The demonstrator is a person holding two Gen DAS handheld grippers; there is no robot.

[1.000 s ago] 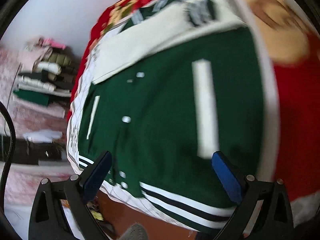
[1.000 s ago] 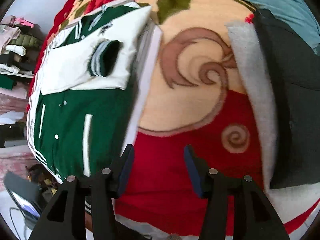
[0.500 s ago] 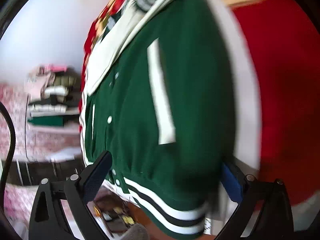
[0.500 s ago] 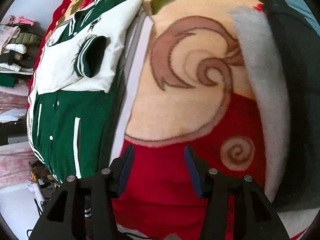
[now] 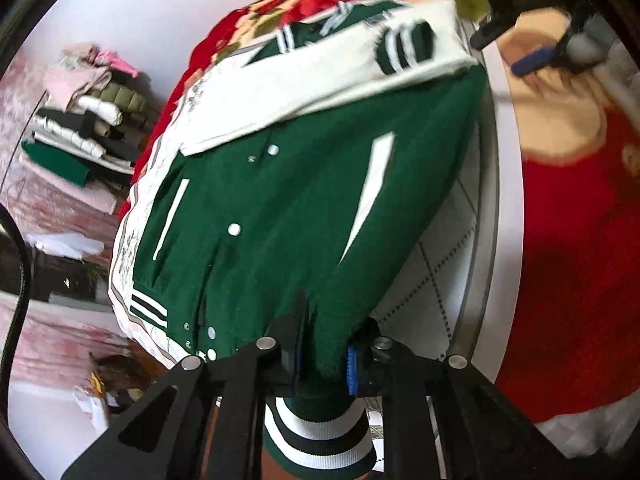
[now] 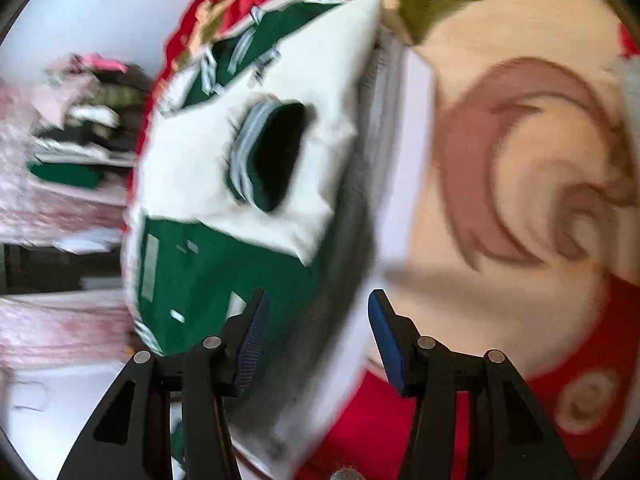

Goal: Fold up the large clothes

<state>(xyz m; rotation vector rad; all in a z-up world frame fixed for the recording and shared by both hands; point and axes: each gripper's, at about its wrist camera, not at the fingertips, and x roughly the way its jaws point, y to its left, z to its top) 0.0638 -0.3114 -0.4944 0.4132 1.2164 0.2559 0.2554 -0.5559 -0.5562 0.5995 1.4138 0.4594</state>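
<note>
A green varsity jacket (image 5: 280,200) with white sleeves lies front up on the bed, one white sleeve (image 5: 320,88) folded across its chest with the striped cuff (image 5: 408,46) on top. My left gripper (image 5: 322,354) is closing on the green fabric just above the striped hem (image 5: 320,436); its pads press the cloth and bunch it upward. The quilted white lining (image 5: 432,280) shows beside the lifted edge. My right gripper (image 6: 316,320) hovers open over the jacket's (image 6: 224,264) right edge, nothing pinched between its pads. It also appears, blurred, as the right gripper (image 5: 536,58) beyond the cuff.
A red and cream patterned blanket (image 6: 520,160) covers the bed to the right of the jacket. A stack of folded clothes (image 5: 80,120) stands against the wall beyond the bed's left edge. Clutter lies on the floor (image 5: 112,368) below that edge.
My left gripper went from wide open to shut on the jacket near its hem and has pulled it up. My right gripper moved left and down from the blanket to the jacket's right edge.
</note>
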